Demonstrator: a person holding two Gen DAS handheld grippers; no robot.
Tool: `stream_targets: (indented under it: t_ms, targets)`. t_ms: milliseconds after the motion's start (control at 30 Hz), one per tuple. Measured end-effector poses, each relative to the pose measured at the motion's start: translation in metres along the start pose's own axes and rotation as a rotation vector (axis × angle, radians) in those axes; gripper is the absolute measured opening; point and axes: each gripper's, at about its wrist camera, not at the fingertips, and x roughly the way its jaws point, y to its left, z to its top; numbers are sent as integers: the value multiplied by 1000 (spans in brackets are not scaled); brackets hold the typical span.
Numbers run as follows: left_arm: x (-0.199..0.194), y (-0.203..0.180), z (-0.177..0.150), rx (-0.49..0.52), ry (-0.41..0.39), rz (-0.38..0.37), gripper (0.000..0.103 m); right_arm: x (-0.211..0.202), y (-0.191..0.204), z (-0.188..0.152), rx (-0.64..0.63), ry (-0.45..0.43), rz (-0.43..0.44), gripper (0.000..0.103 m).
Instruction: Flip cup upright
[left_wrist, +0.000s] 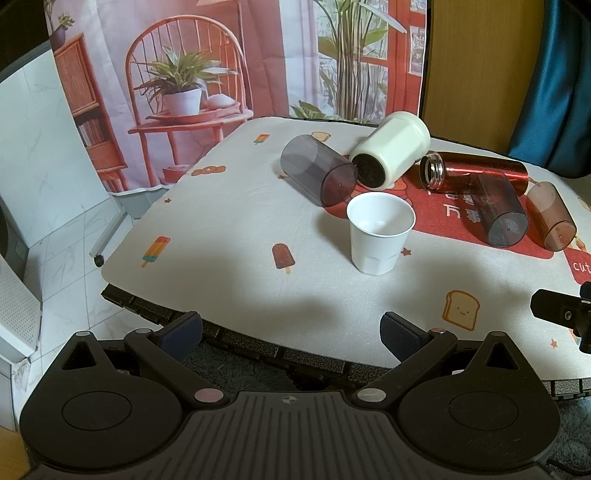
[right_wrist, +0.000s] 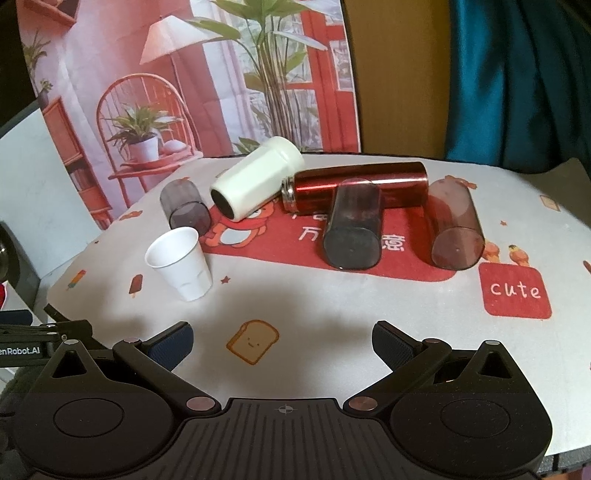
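white cup (left_wrist: 380, 232) upright on table (left_wrist: 229, 221), near front | left tongs (left_wrist: 291, 332) apart, empty | right tongs (right_wrist: 282, 341) apart, empty | grey tumbler (left_wrist: 317, 170), cream flask (left_wrist: 391, 149) lying behind cup

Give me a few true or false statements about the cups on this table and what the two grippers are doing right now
1. The white paper cup stands upright. True.
2. The red metal bottle stands upright. False: it lies on its side.
3. The left gripper grips a cup. False: it is open and empty.
4. The right gripper is open. True.
5. The cream tumbler lies on its side. True.
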Motion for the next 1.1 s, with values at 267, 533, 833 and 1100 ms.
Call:
stream_targets:
  t_ms: [267, 533, 833, 1100]
  targets:
    - [0, 0, 0, 0, 1, -1, 103, 3, -1, 0, 5, 13, 7, 103]
    - [0, -2, 1, 4, 6, -1, 103, 5, -2, -1, 5, 22, 11, 103]
    - [0, -1, 0, 2, 2, 1, 103, 4, -1, -1, 11, 19, 2, 103]
    - [-1, -1, -1, 3, -5, 4, 103, 3, -5, -2, 28, 20, -17, 103]
